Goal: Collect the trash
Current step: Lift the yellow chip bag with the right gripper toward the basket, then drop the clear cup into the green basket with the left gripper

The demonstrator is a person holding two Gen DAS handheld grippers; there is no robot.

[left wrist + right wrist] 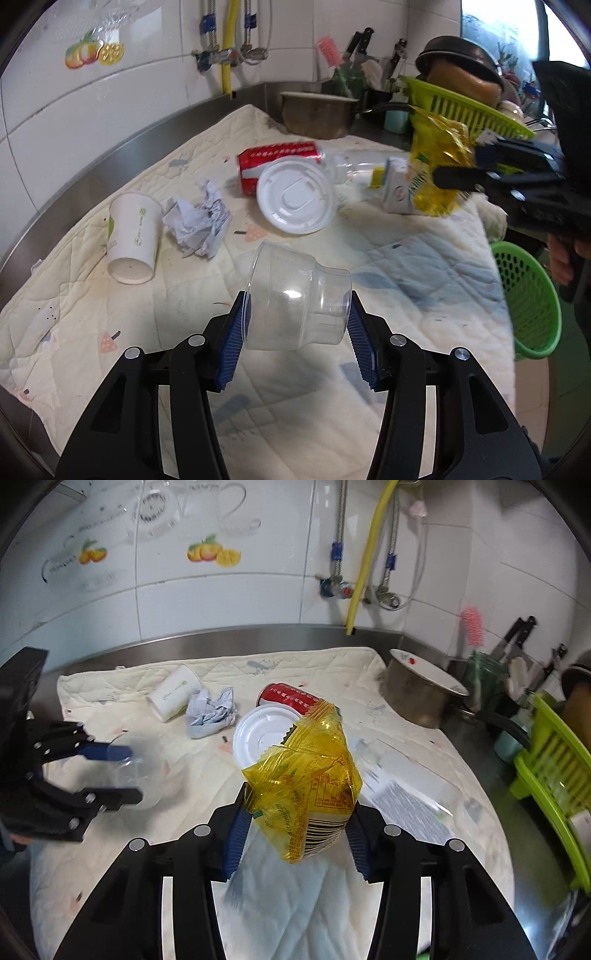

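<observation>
My left gripper is shut on a clear plastic cup, which lies sideways between the blue pads above the quilted mat. My right gripper is shut on a crumpled yellow wrapper, lifted off the mat. In the left wrist view the right gripper and its wrapper hang at the right. The right wrist view shows the left gripper with the cup at the left. On the mat lie a red can, a white lid, crumpled paper, a paper cup, a clear bottle and a small carton.
A round green basket sits beyond the mat's right edge, lower than the counter. A metal pot stands at the back corner, with a green dish rack and knives to its right. Tiled wall and pipes run behind.
</observation>
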